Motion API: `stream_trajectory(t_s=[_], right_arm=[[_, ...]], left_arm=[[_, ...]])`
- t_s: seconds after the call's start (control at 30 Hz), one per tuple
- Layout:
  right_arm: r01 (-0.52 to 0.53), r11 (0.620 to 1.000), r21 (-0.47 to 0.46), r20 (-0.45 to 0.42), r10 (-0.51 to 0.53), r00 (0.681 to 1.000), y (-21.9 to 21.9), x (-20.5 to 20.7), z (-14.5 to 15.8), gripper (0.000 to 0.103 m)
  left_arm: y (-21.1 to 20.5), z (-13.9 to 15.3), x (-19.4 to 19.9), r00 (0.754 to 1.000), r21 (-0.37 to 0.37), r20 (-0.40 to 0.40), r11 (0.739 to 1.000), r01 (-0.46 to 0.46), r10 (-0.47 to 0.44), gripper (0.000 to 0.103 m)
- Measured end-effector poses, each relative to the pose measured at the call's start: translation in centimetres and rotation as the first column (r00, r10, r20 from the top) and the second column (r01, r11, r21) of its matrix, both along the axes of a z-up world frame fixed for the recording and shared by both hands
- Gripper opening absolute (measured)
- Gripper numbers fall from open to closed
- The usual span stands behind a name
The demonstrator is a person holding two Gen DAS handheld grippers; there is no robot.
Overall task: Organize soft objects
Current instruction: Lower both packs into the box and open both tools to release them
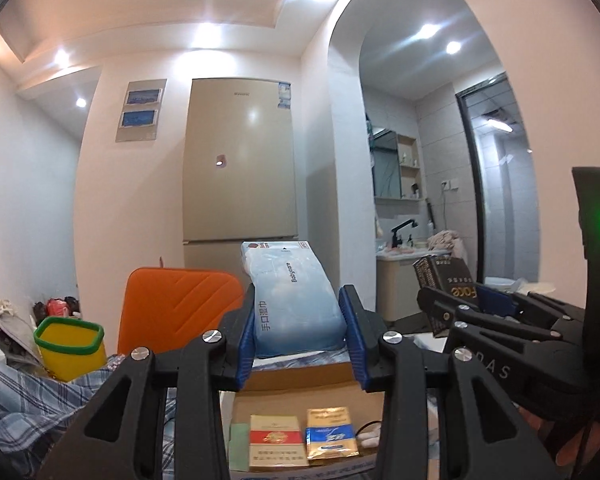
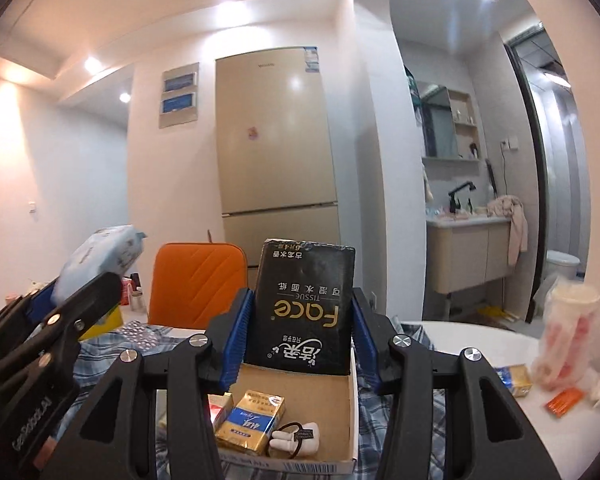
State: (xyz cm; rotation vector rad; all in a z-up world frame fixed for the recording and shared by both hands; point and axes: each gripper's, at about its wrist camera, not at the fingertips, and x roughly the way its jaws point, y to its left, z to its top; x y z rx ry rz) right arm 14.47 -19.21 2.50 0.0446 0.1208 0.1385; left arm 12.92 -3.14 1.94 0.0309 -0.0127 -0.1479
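My left gripper (image 1: 300, 336) is shut on a light blue pack of wet wipes (image 1: 292, 300) and holds it upright above an open cardboard box (image 1: 300, 384). My right gripper (image 2: 300, 336) is shut on a black "Face" tissue pack (image 2: 304, 304), held upright over the same box (image 2: 340, 412). The box holds a red-and-gold packet (image 1: 275, 440), a blue-and-gold packet (image 2: 248, 420) and a small white item with a black hair tie (image 2: 296, 438). The right gripper with the black pack also shows in the left wrist view (image 1: 476, 300); the left gripper with the wipes shows in the right wrist view (image 2: 80, 280).
The box sits on a blue plaid cloth (image 1: 28, 400). An orange chair back (image 1: 176, 308) stands behind. A yellow bin with a green rim (image 1: 70, 344) is at the left. On the white table at the right are a clear bag (image 2: 568, 336), a small gold packet (image 2: 514, 378) and an orange packet (image 2: 564, 400).
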Motion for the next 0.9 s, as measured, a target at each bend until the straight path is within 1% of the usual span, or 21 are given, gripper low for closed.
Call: stream_trajectory(t_s=[0.1,0.13,0.23,0.3,0.33,0.4,0.47,0.53,0.6,0.7,0.77,0.83,0.87,0.9], right_arm=[[0.019,0.999,-0.034,0.017,-0.018,1.000,0.4,0.7,-1.2,0.050],[0.022,0.999,-0.036,0.008,-0.022,1.000,0.4,1.0,-1.7,0.050],[0.020,1.000,-0.017,-0.042,-0.021,0.999,-0.2,2.1,-2.4,0.050],[0.017,1.000,-0.002,-0.068,-0.017,0.998,-0.6,2.8,-2.6,0.050],[0.006,1.000,0.000,-0.094,-0.006,0.996,-0.6,3.4,-2.8,0.050],[-0.009,1.000,-0.020,-0.140,0.006,0.990,-0.4,4.2,-3.5,0.050],[-0.032,0.998,-0.053,-0.199,0.021,0.980,0.4,5.6,-4.1,0.050],[-0.044,0.997,-0.060,-0.253,0.028,0.967,0.6,6.8,-4.8,0.050],[-0.042,0.998,-0.043,-0.317,0.027,0.948,0.2,8.1,-5.5,0.050],[-0.058,0.998,-0.016,-0.391,0.048,0.919,-0.2,9.9,-6.3,0.050],[-0.074,0.997,-0.020,-0.406,0.060,0.912,0.1,9.9,-6.9,0.050],[-0.084,0.996,-0.029,-0.403,0.066,0.913,0.2,9.5,-7.1,0.050],[-0.085,0.996,-0.030,-0.402,0.066,0.913,0.2,9.5,-7.2,0.053],[-0.081,0.996,-0.027,-0.400,0.064,0.914,0.1,9.4,-7.2,0.058]], left_arm=[[0.4,-1.3,1.3,0.998,-0.018,-0.058,1.000,-0.004,0.003,0.037],[0.4,-1.6,1.6,0.997,-0.019,-0.074,1.000,-0.004,0.002,0.037],[0.5,-1.9,1.7,0.997,-0.020,-0.082,1.000,-0.004,0.002,0.037],[0.0,-2.2,1.5,0.996,-0.001,-0.084,1.000,0.000,0.000,0.037],[-0.3,-2.3,1.6,0.996,0.012,-0.088,1.000,0.007,-0.006,0.037],[-0.9,-2.3,1.6,0.996,0.032,-0.094,0.999,0.017,-0.014,0.037],[-1.1,-2.5,1.9,0.993,0.034,-0.116,0.999,0.028,-0.024,0.037],[-0.8,-2.4,2.1,0.991,0.017,-0.131,1.000,0.019,-0.017,0.037],[-0.4,-2.4,2.1,0.991,0.001,-0.136,1.000,0.010,-0.010,0.037],[-0.7,-2.4,2.1,0.990,0.007,-0.138,1.000,0.009,-0.008,0.037],[-1.0,-2.4,2.1,0.991,0.016,-0.136,1.000,0.010,-0.008,0.037],[-0.9,-2.4,2.2,0.990,0.016,-0.141,1.000,0.008,-0.006,0.037],[-0.9,-2.5,2.3,0.989,0.013,-0.148,1.000,0.003,-0.001,0.037],[-0.8,-2.5,2.5,0.988,0.008,-0.157,1.000,-0.002,0.004,0.037]])
